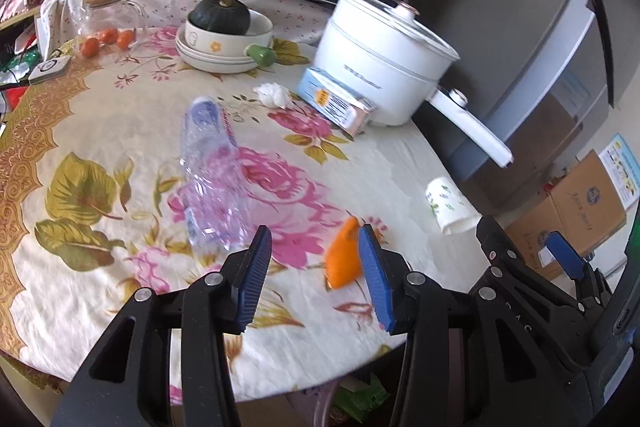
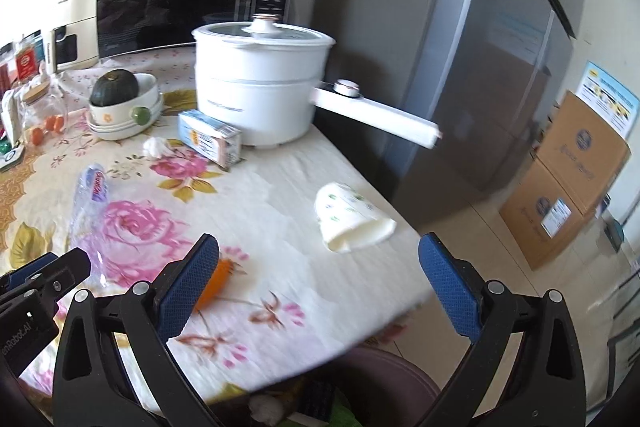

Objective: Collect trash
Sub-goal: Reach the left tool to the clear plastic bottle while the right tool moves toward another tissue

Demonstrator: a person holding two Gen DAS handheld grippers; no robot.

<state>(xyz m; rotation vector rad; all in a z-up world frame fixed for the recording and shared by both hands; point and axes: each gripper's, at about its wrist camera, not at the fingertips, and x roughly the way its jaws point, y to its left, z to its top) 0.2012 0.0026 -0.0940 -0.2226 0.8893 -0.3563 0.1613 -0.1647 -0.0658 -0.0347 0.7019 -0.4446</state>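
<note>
Two hand-held grippers above the near edge of a round desk (image 1: 120,131) under a flowered cloth, trash scattered across it.

Left gripper (image 1: 316,275): spread partway, nothing between the blue pads, none of them touching anything. Right gripper (image 2: 316,283): spread wide, empty as well.

Nearest trash: an orange scrap (image 1: 342,259), probably peel or wrapper, flat on the desk. In the left wrist view, just beside the right-hand pad, at about 1 o'clock from the gap between the pads; long axis roughly 12 to 6 o'clock, leaning slightly toward 1. In the right wrist view (image 2: 216,283), partly hidden behind the left-hand pad, at about 9 o'clock from that gripper's gap. Closer to the left gripper, by the look of it.

Further trash: a crushed clear plastic bottle (image 1: 212,179) lying on its side at about 11 o'clock from the left gripper, cap end away, long axis running 12 to 6. A paper cup (image 2: 352,223) tipped over near the desk edge at about 12 o'clock from the right gripper, mouth facing 4 o'clock. A crumpled white tissue (image 1: 274,95) and a small carton (image 1: 336,103) farther off, beside a white electric pot (image 1: 384,67).

Likely pairing: left gripper for scrap or bottle, right for the cup.
</note>
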